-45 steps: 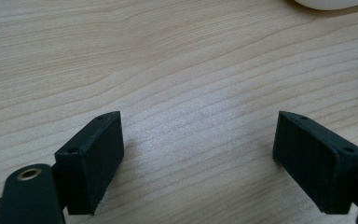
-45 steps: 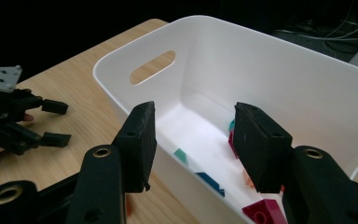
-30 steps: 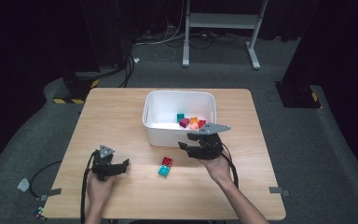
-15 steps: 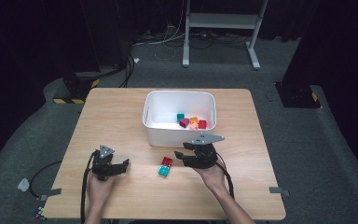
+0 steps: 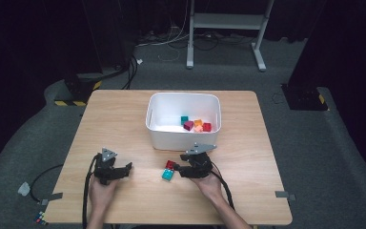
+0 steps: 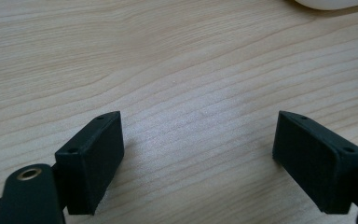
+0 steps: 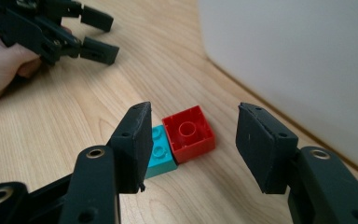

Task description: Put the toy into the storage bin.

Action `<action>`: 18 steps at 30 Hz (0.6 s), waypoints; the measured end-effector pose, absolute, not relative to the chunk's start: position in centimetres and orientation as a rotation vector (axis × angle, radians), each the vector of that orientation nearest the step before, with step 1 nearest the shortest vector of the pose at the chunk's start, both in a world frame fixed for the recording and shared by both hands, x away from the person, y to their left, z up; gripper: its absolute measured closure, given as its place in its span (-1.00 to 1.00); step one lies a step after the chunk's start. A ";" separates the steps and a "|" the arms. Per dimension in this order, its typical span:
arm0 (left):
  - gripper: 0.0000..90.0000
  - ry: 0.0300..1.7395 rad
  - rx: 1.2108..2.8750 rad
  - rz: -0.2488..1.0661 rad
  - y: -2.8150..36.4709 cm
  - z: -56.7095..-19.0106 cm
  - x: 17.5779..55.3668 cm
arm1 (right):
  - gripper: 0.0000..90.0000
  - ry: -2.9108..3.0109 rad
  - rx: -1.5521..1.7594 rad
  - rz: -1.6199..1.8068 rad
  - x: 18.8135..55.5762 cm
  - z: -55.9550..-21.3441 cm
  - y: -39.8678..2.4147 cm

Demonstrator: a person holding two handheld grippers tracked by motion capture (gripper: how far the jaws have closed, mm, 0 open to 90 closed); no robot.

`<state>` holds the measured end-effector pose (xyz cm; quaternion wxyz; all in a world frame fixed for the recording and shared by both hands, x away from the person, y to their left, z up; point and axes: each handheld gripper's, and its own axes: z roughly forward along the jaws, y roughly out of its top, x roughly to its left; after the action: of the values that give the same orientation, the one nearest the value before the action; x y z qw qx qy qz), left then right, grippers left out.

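A red brick [image 5: 170, 165] [image 7: 189, 133] and a teal brick [image 5: 167, 175] [image 7: 158, 151] lie touching on the wooden table [image 5: 124, 119], in front of the white bin [image 5: 171, 138]. My right gripper [image 5: 177, 168] [image 7: 195, 120] sits low over the table, just right of them. Its jaws are open and have just been opening wider. The red brick lies just ahead of the gap, and neither pad touches it. My left gripper [image 5: 127, 167] [image 6: 198, 140] rests open on the table at the left, with bare wood between its jaws.
The white bin [image 7: 298, 60] holds several coloured bricks [image 5: 195, 125] and stands close behind the right gripper. From the right gripper view, the left gripper [image 7: 100, 35] and its hand are farther off to the left. Cables trail off the table's near edge.
The right gripper has come down from beside the bin's front wall and moved left to the two loose bricks. Its jaws stand wider. The left gripper has stayed put.
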<state>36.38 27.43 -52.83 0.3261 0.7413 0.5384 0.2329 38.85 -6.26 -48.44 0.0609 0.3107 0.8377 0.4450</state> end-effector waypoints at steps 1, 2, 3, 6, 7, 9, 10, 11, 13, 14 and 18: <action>-0.64 1.411 1.942 0.610 27.4 -52.8 36.4 | 0.02 2.545 0.936 1.336 38.9 -48.6 -6.1; -0.63 1.411 1.942 0.610 27.4 -52.8 36.4 | 0.02 2.550 0.933 1.329 38.9 -48.8 -5.9; -0.64 1.411 1.939 0.610 27.4 -52.8 36.4 | 0.02 2.554 0.929 1.325 38.9 -48.9 -5.8; -0.63 1.412 1.937 0.610 27.4 -52.9 36.4 | 0.02 2.568 0.933 1.312 39.0 -49.5 -5.5; -0.64 1.412 1.937 0.610 27.4 -52.9 36.4 | 0.02 2.573 0.938 1.307 39.0 -49.6 -5.4; -0.64 1.412 1.938 0.610 27.4 -52.9 36.4 | 0.02 2.578 0.948 1.305 39.2 -49.9 -5.3; -0.63 1.411 1.940 0.610 27.4 -52.8 36.4 | 0.02 2.579 0.951 1.298 39.2 -50.0 -5.2; -0.63 1.412 1.937 0.610 27.4 -52.9 36.4 | 0.02 2.581 0.953 1.290 39.3 -50.1 -5.1; -0.63 1.412 1.937 0.610 27.4 -52.9 36.4 | 0.02 2.578 0.952 1.282 39.4 -50.3 -4.9; -0.64 1.412 1.937 0.610 27.4 -52.9 36.4 | 0.02 2.577 0.957 1.281 39.5 -50.4 -4.9; -0.63 1.412 1.937 0.609 27.4 -52.9 36.4 | 0.02 2.572 0.979 1.292 39.8 -50.6 -4.6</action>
<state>36.38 27.40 -52.85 0.3280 0.7399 0.5393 0.2328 39.79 -4.61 -50.57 0.0508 0.3216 0.8450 0.4243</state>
